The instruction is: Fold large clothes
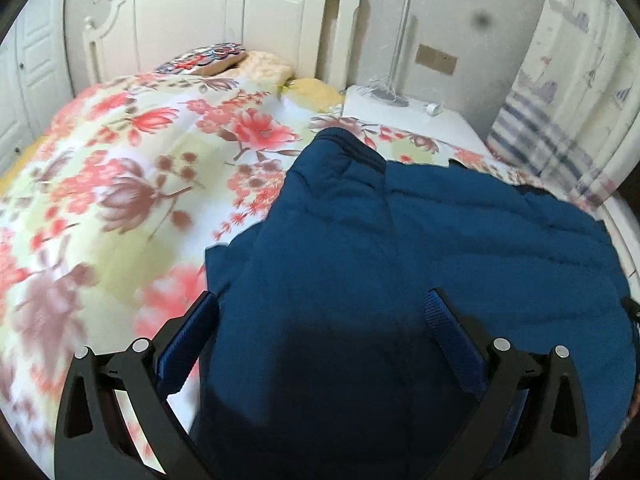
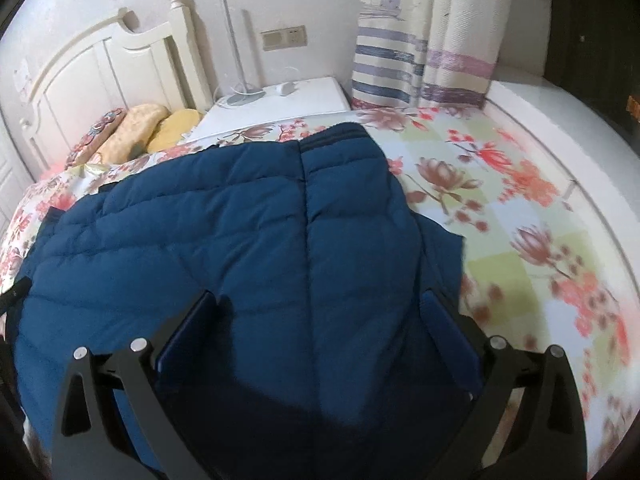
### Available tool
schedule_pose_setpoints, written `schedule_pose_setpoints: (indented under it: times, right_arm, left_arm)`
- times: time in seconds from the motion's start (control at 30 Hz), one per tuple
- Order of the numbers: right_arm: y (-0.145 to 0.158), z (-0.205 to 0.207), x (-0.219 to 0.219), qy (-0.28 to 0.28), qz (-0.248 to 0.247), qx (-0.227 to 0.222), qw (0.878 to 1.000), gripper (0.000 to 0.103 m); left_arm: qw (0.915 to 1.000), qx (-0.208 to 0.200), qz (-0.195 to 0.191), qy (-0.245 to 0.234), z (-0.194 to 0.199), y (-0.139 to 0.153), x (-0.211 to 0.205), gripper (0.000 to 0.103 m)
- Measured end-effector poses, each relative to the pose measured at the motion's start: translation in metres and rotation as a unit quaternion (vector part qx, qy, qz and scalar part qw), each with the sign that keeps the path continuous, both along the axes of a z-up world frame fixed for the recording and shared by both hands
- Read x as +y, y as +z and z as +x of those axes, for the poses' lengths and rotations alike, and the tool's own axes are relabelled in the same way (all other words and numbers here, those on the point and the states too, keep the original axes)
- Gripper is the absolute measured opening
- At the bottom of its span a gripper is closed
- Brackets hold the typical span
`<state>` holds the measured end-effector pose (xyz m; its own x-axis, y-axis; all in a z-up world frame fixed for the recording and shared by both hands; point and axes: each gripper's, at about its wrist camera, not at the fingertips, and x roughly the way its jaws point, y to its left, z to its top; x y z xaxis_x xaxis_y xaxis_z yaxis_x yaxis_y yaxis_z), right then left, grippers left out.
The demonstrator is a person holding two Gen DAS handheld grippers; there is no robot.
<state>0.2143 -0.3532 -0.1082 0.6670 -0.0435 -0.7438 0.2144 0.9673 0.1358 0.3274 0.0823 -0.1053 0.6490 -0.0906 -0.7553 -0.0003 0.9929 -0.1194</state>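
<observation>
Left gripper point(image 1: 320, 304) and right gripper point(image 2: 320, 300), both spread wide over the blue quilted jacket point(image 1: 440, 232) on the floral bedspread point(image 1: 120, 168).

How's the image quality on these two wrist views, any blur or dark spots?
Left wrist view: the floral bedspread smears with motion blur toward the lower left; the blue jacket falls into shadow near the left tongs. Right wrist view: the bedspread blurs at right; the jacket darkens by the right tongs. Both show fisheye curving.
</observation>
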Motion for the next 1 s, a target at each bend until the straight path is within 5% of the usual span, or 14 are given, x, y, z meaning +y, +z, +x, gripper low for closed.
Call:
schedule_pose_setpoints:
  times: [0.17,0.3,0.37,0.43,0.57,0.67,0.77,0.87,1.0]
  right_arm:
    - [0.021,-0.026,0.071,0.102,-0.064,-0.036,0.992,0.100]
    - [-0.005,-0.028,0.127,0.166,-0.160,-0.022,0.973,0.100]
    - [-0.013,-0.027,0.122,0.153,-0.132,-0.032,0.979,0.101]
    - [-0.017,-0.025,0.111,0.156,-0.093,-0.035,0.983,0.101]
    - [-0.017,-0.022,0.113,0.159,-0.100,-0.026,0.982,0.101]
    - [-0.019,-0.021,0.115,0.154,-0.099,-0.022,0.983,0.101]
    - [-0.019,-0.022,0.118,0.147,-0.102,-0.019,0.984,0.101]
    - [-0.019,-0.024,0.121,0.141,-0.110,-0.017,0.984,0.101]
    - [-0.019,-0.030,0.119,0.148,-0.117,-0.017,0.982,0.101]
  left_arm:
    - [0.9970,-0.054,0.024,-0.050,-0.039,0.030,-0.042,0.098]
    - [0.9921,-0.066,0.082,-0.070,-0.055,0.018,-0.071,0.098]
    - [0.9872,-0.098,0.113,-0.056,-0.069,0.018,-0.075,0.098]
    - [0.9876,-0.122,0.098,-0.012,-0.076,0.025,-0.061,0.098]
    - [0.9842,-0.116,0.049,0.124,-0.059,0.041,0.006,0.098]
    - [0.9745,-0.130,-0.037,0.179,-0.067,0.049,0.052,0.098]
    - [0.9835,-0.155,-0.041,0.084,-0.082,0.055,0.024,0.098]
    - [0.9856,-0.149,-0.007,-0.079,-0.093,0.044,-0.053,0.098]
    - [0.9891,-0.050,0.083,-0.111,-0.069,-0.004,-0.110,0.099]
